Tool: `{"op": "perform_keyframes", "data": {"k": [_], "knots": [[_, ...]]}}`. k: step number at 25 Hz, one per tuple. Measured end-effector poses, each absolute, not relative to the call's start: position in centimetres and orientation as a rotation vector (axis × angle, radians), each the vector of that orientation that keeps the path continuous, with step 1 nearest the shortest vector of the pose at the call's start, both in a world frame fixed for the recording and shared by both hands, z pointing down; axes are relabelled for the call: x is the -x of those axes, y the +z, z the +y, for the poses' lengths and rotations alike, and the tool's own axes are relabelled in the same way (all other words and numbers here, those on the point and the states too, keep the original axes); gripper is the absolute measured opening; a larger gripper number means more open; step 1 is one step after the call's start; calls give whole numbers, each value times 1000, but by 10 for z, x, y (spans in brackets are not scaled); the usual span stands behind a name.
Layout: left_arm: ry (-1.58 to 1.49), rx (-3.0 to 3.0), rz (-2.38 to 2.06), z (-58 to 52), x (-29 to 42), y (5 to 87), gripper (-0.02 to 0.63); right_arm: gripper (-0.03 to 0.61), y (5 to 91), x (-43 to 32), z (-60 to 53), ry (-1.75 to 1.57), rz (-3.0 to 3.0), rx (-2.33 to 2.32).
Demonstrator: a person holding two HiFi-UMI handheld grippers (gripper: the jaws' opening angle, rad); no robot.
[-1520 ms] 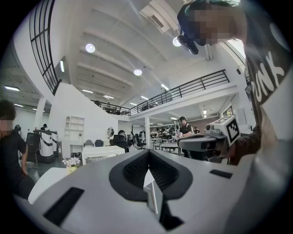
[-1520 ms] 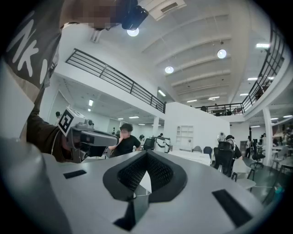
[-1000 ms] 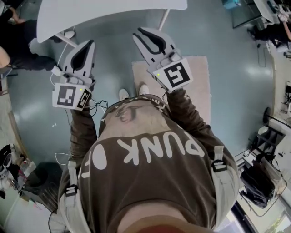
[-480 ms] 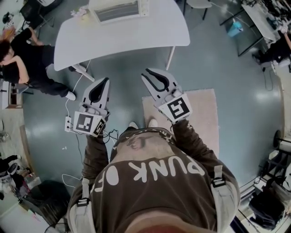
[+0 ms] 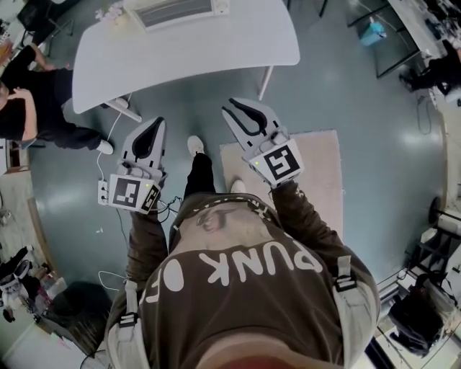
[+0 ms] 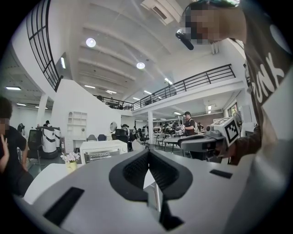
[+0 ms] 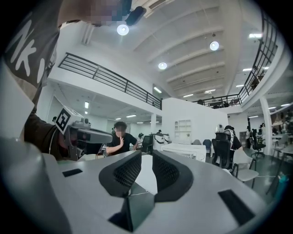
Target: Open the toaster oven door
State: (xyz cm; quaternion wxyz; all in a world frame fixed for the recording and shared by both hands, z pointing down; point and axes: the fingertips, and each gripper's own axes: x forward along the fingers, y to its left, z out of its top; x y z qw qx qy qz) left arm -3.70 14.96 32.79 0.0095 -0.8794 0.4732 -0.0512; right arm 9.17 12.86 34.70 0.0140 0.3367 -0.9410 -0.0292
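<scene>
The white toaster oven [image 5: 173, 10] stands at the far edge of a white table [image 5: 216, 43], its door up and closed. Both grippers hang in the air well short of the table, over the floor. My left gripper [image 5: 160, 121] is shut, its tips touching with nothing between them. My right gripper [image 5: 227, 107] is open by a narrow gap and holds nothing. The left gripper view has the toaster oven [image 6: 100, 151] far off beyond the left gripper [image 6: 147, 151]. In the right gripper view the toaster oven [image 7: 183, 151] is just as far beyond the right gripper [image 7: 146, 153].
A small vase of flowers [image 5: 108, 11] stands left of the oven. A person [image 5: 29, 94] sits at the table's left end. A beige rug [image 5: 317, 173] lies under my right side. A cable and power strip [image 5: 115, 130] lie on the floor by the table leg.
The view has swung up towards the table, bringing the toaster oven into sight. One foot has stepped forward. Both grippers stay held out in front, empty.
</scene>
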Motion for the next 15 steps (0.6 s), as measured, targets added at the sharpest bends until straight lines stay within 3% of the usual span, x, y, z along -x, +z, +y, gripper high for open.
{"op": "perform_keyframes", "data": {"k": [15], "knots": [[-15, 2848, 1389, -54, 158, 331, 3, 86, 348, -6, -68, -50, -2717, -1202]]}}
